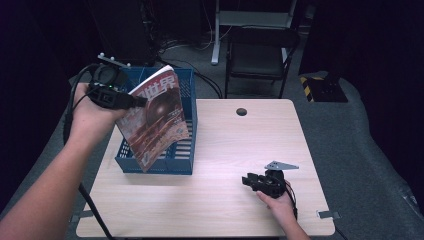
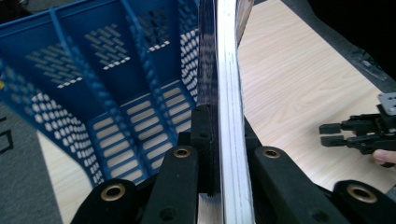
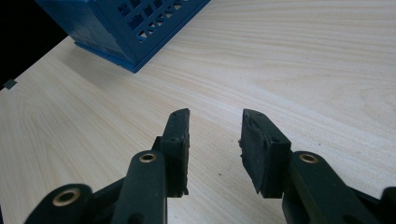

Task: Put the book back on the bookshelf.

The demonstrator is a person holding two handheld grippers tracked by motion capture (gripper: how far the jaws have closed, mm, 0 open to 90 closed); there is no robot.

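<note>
Left tongs [image 1: 134, 101] pinching magazine [image 1: 155, 120], hiding blue basket [image 1: 186, 85] interior; right tongs [image 3: 215, 140] spread, empty.

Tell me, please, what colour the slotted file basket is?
Blue; the file basket shows best in the high view.

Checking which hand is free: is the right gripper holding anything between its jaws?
No, the right gripper has its jaws apart with nothing but bare table between them.
</note>
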